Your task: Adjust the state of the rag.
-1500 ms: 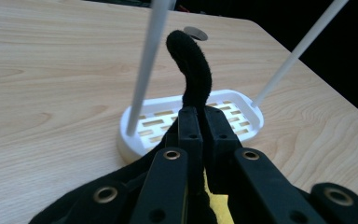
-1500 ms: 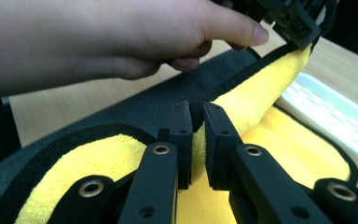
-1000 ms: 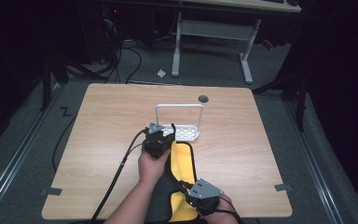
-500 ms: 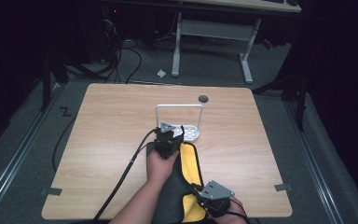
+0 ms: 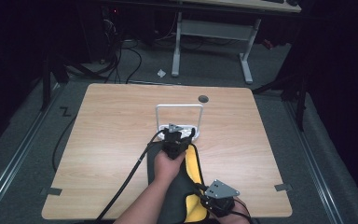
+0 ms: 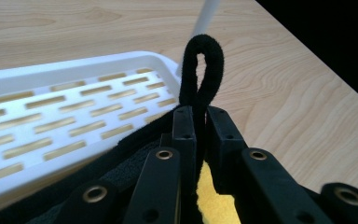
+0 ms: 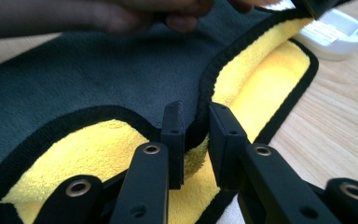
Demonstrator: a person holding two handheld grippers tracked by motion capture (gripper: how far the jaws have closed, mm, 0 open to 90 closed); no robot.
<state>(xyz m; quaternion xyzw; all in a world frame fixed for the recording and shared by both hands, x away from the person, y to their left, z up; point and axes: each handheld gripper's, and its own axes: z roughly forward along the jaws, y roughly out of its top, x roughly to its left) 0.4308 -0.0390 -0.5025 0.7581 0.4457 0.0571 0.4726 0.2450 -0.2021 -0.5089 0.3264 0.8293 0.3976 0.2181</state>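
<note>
A cloth [image 5: 194, 164], grey on one side, yellow on the other and hemmed in black, lies folded lengthwise on the wooden table [image 5: 112, 140]. My left gripper [image 5: 181, 134] is at its far end beside the white rack [image 5: 179, 107]. It pinches the black hem [image 6: 200, 70], which stands up as a loop above the tips of that left gripper [image 6: 200, 112]; the jaws have just been opening. My right gripper [image 5: 206, 190] is at the near end. The hem [image 7: 205, 88] runs loosely through the gap of my right gripper [image 7: 195, 108], whose jaws have just been opening.
The slotted white rack [image 6: 65, 116] with its upright wire handle stands just past the cloth's far end, the white rack [image 7: 331, 32] again far off in the right gripper view. A round grommet hole [image 5: 203, 99] lies near the table's far edge. Cables trail off to the left.
The left gripper has carried the cloth's far end to the right, up against the rack. The right gripper has shifted right along the near edge.
</note>
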